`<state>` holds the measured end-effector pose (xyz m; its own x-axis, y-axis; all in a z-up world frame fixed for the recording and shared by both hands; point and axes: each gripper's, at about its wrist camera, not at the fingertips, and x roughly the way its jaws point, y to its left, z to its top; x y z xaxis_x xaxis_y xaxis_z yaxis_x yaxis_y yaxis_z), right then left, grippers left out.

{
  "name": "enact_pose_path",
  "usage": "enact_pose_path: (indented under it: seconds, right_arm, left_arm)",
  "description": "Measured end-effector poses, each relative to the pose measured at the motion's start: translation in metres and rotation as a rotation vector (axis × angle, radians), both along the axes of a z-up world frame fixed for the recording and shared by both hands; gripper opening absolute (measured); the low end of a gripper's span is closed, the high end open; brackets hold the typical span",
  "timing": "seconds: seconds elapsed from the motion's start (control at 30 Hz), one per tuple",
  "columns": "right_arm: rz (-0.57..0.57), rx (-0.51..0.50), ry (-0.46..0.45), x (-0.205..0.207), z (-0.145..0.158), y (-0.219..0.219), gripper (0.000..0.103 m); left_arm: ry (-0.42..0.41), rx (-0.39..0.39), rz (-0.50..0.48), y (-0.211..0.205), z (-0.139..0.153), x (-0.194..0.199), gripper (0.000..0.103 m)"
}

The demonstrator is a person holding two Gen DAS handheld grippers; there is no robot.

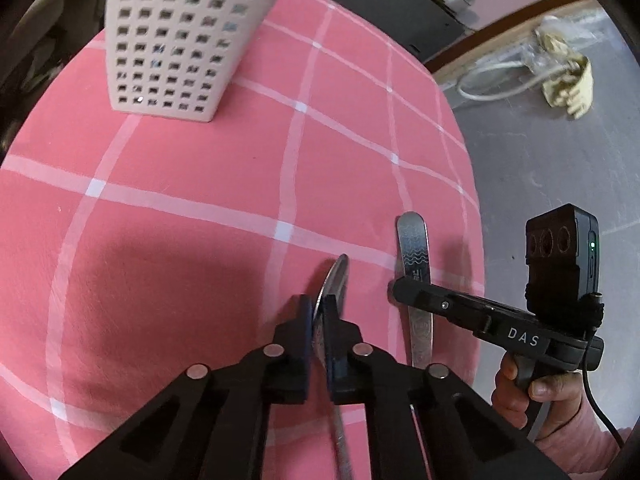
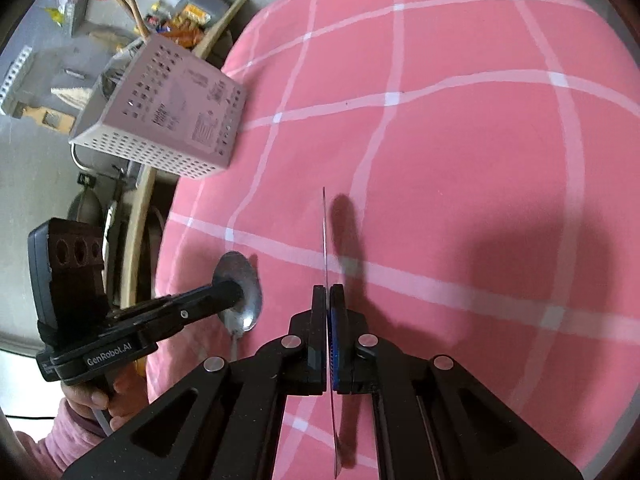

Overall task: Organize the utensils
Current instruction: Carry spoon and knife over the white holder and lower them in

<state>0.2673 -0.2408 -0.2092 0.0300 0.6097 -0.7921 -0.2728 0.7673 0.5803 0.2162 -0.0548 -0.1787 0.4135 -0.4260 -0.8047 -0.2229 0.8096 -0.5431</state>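
Observation:
My left gripper (image 1: 319,308) is shut on a metal spoon (image 1: 334,280), clamped at the bowl, with the handle running back under the fingers. The same spoon (image 2: 240,288) shows in the right wrist view with the left gripper (image 2: 230,294) on its bowl. My right gripper (image 2: 329,294) is shut on a flat metal utensil (image 2: 325,240) seen edge-on. In the left wrist view that utensil's patterned handle (image 1: 414,248) sticks out past the right gripper (image 1: 396,292). A white perforated utensil holder (image 1: 176,36) stands at the far left of the cloth and also shows in the right wrist view (image 2: 168,120).
A pink cloth with white check lines (image 1: 200,184) covers the round table. The table edge runs close on the right in the left wrist view. Beyond it is grey floor with cables and a pale bundle (image 1: 564,76). Clutter lies on the floor (image 2: 120,8) past the holder.

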Motion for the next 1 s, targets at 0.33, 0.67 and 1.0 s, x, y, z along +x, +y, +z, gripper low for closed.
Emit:
enact_pose_path:
  seconds: [0.33,0.67,1.0]
  right_arm:
    - [-0.257,0.077,-0.195,-0.05,0.051,-0.017,0.002]
    - [-0.382,0.1,-0.487,-0.074,0.135,0.003,0.002]
    - [-0.398,0.151,-0.736,-0.03,0.233,0.062,0.002]
  left_arm:
    - [-0.159,0.1,-0.069,0.001,0.063,-0.031,0.003]
    - [-0.418,0.183,-0.042,0.063,0.171,-0.061,0.002]
    - [-0.661,0.306,0.112,0.12,0.258,-0.034,0.002]
